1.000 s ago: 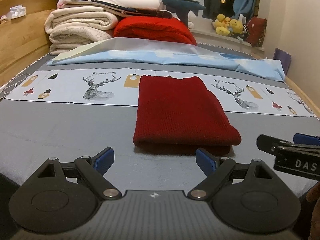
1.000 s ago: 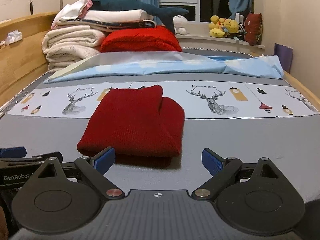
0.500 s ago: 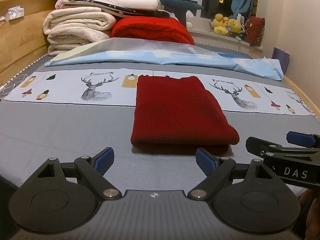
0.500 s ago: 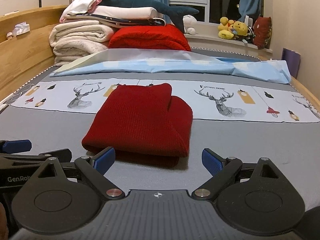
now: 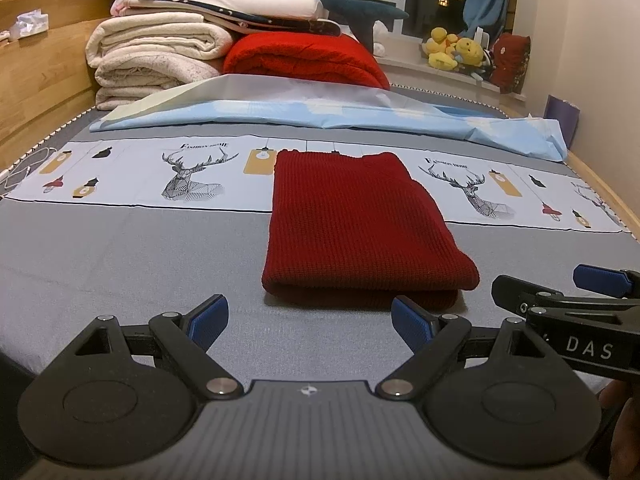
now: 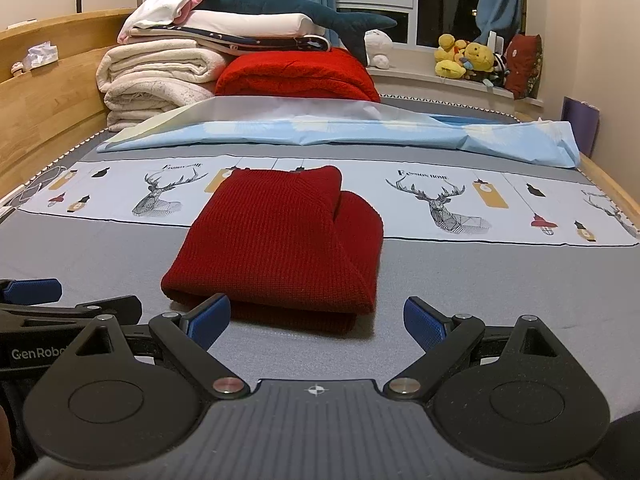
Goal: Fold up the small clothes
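A dark red knitted garment (image 5: 356,224) lies folded flat on the grey bed sheet; it also shows in the right wrist view (image 6: 280,248). My left gripper (image 5: 310,320) is open and empty, just in front of the garment's near edge. My right gripper (image 6: 318,322) is open and empty, also just short of the near edge. The right gripper shows at the right of the left wrist view (image 5: 560,300). The left gripper shows at the left of the right wrist view (image 6: 68,304). Neither gripper touches the garment.
A stack of folded blankets (image 5: 160,52) and a red blanket (image 5: 304,60) sit at the far end with a plush shark (image 6: 288,4) on top. A light blue sheet (image 5: 320,116) lies across the bed. A wooden bed frame (image 5: 36,80) runs along the left.
Both grippers have drawn back slightly and risen a little from the garment. The garment has not moved, and both stay open.
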Motion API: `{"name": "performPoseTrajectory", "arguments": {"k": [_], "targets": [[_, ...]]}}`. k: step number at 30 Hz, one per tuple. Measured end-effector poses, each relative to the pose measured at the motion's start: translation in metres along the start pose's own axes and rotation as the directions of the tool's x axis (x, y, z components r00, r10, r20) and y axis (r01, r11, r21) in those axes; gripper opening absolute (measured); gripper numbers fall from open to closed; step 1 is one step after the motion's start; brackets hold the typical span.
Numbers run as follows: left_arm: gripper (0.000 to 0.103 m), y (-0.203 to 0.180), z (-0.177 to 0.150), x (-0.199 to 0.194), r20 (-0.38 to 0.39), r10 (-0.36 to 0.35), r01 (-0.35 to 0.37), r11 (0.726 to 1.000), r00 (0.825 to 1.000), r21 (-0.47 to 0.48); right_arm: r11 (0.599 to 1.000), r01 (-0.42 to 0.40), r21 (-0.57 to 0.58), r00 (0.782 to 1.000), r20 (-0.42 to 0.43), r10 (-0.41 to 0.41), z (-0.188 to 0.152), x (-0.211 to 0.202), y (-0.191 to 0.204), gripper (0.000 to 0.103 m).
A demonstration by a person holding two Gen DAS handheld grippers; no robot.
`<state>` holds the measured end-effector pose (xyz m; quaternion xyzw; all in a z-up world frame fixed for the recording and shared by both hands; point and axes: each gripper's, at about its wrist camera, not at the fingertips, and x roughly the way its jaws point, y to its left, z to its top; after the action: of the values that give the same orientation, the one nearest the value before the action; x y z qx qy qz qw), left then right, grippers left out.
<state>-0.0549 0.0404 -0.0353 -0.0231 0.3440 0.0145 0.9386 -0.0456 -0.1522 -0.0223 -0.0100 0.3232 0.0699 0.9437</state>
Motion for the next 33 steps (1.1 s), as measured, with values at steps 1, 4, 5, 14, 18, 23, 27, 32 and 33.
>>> {"name": "performPoseTrajectory", "arguments": {"k": [1, 4, 5, 14, 18, 23, 27, 32, 33], "targets": [[0.092, -0.0001, -0.0001, 0.0, 0.0, 0.0, 0.0, 1.0, 1.0, 0.0, 1.0, 0.0, 0.0, 1.0, 0.0, 0.0, 0.0, 0.0, -0.0005, 0.094], [0.092, -0.0002, -0.0001, 0.0002, 0.0, 0.0, 0.0, 1.0, 1.0, 0.0, 1.0, 0.0, 0.0, 1.0, 0.001, 0.0, 0.0, 0.0, -0.0011, 0.094], [0.092, -0.0004, -0.0001, 0.0, 0.0, 0.0, 0.0, 1.0, 1.0, -0.001, 1.0, -0.001, 0.001, 1.0, 0.0, 0.001, 0.0, 0.0001, -0.0012, 0.094], [0.092, -0.0002, -0.0002, 0.0004, 0.001, 0.001, -0.001, 1.0, 1.0, 0.0, 1.0, 0.0, 0.003, 1.0, -0.001, 0.0, 0.0001, 0.0008, -0.0013, 0.094], [0.092, -0.0007, 0.0005, 0.0001, -0.001, 0.0, 0.0, 1.0, 1.0, -0.003, 1.0, 0.001, 0.005, 1.0, -0.001, -0.001, 0.0, 0.0014, -0.0013, 0.094], [0.092, -0.0009, 0.0011, 0.0003, -0.001, 0.0, 0.0, 1.0, 1.0, -0.003, 1.0, 0.0, 0.005, 1.0, -0.001, 0.0, 0.0001, 0.0012, -0.002, 0.094], [0.092, -0.0007, 0.0011, 0.0004, -0.001, -0.001, 0.001, 1.0, 1.0, -0.003, 1.0, 0.003, 0.007, 1.0, -0.002, -0.003, 0.0003, 0.002, 0.0002, 0.094], [0.092, -0.0008, 0.0009, 0.0001, 0.0, 0.0, 0.0, 1.0, 1.0, -0.003, 1.0, 0.003, 0.007, 1.0, -0.002, -0.003, 0.0004, 0.0019, -0.0002, 0.094], [0.092, -0.0007, 0.001, 0.0002, -0.001, 0.0, 0.0, 1.0, 1.0, -0.003, 1.0, 0.002, 0.008, 1.0, -0.002, -0.002, 0.0005, 0.0018, -0.0002, 0.094]]}}
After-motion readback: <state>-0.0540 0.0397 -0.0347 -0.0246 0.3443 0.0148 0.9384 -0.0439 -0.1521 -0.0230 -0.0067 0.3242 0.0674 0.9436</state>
